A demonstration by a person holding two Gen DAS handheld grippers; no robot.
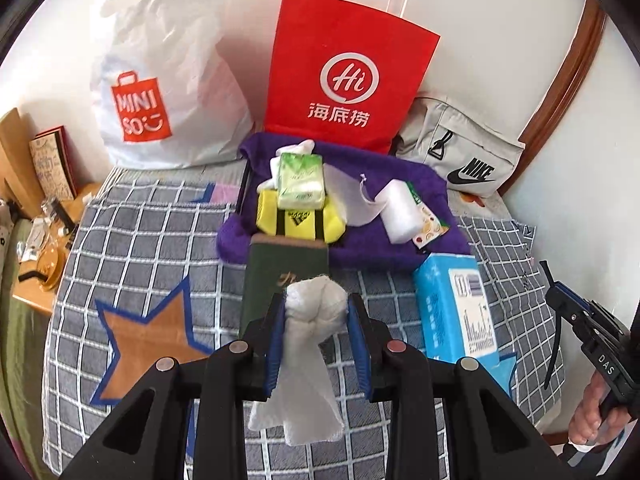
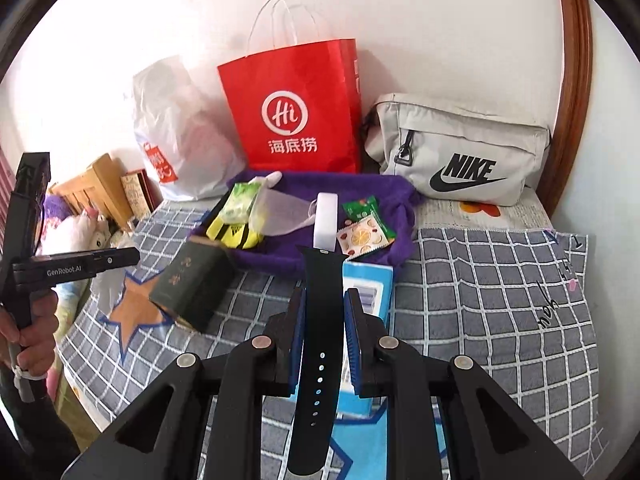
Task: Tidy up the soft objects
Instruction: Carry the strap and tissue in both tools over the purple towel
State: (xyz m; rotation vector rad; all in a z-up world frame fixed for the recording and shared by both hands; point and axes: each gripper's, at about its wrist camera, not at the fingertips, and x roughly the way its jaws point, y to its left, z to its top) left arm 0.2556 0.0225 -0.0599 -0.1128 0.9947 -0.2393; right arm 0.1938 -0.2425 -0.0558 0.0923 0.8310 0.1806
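Observation:
My left gripper (image 1: pixel 316 312) is shut on a white cloth (image 1: pixel 310 360) and holds it above the checked bedspread (image 1: pixel 160 240), just short of a dark green box (image 1: pixel 286 276). My right gripper (image 2: pixel 324 312) is shut on a black watch strap (image 2: pixel 320 340) over a blue tissue pack (image 2: pixel 368 284). A purple towel (image 1: pixel 360 240) lies ahead. On it are a green tissue pack (image 1: pixel 300 180), a yellow pouch (image 1: pixel 300 220), a white mesh bag (image 1: pixel 352 196), a white sponge (image 1: pixel 398 212) and snack packets (image 2: pixel 366 228).
A red paper bag (image 1: pixel 344 76), a white Miniso plastic bag (image 1: pixel 160 92) and a grey Nike bag (image 1: pixel 460 148) stand against the wall behind the towel. A wooden bedside table (image 1: pixel 36 280) with clutter is at the left. Plush toys (image 2: pixel 80 232) lie beyond the bed's left edge.

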